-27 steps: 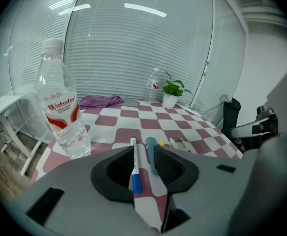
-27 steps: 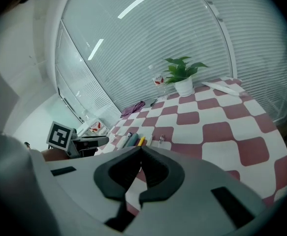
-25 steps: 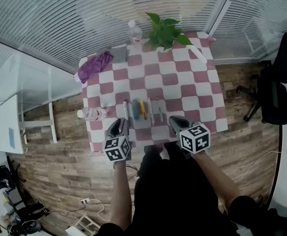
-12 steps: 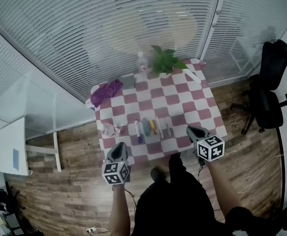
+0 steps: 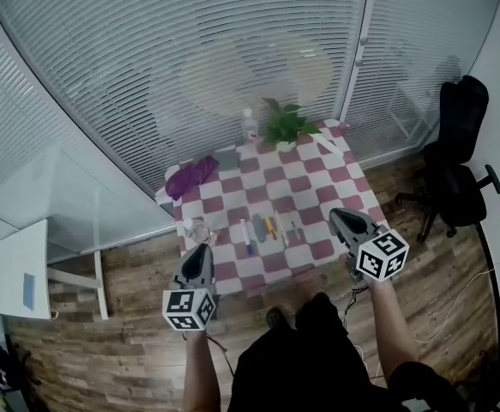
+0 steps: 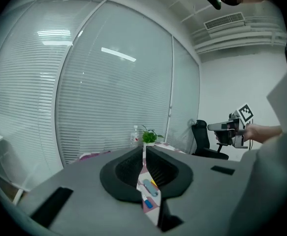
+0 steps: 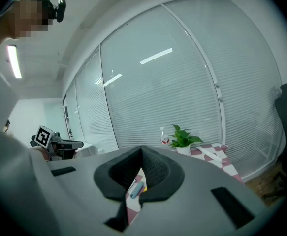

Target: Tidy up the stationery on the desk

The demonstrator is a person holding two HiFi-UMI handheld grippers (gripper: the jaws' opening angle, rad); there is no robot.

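Observation:
Several pens and markers [image 5: 268, 228] lie side by side in a row on the red-and-white checkered table [image 5: 308, 183], near its front edge. My left gripper [image 5: 200, 255] hangs off the table's front left corner, shut and empty. My right gripper [image 5: 339, 216] is raised over the front right corner, also shut with nothing in it. In the left gripper view the jaws [image 6: 144, 154] meet, and the pens [image 6: 150, 187] show through the slit below them. The right gripper view shows its jaws [image 7: 142, 154] pressed together above the pens [image 7: 137, 187].
A clear plastic bottle [image 5: 195, 228] lies at the table's left edge, and a purple cloth [image 5: 191, 177] at the back left. A potted plant [image 5: 286, 127] and a water bottle [image 5: 250, 126] stand at the back. A black office chair [image 5: 455, 170] is at the right, a white desk [image 5: 18, 269] at the left.
Both grippers have risen from the table's front edge and drawn back toward me. The head view has lifted, so the table looks smaller and farther away.

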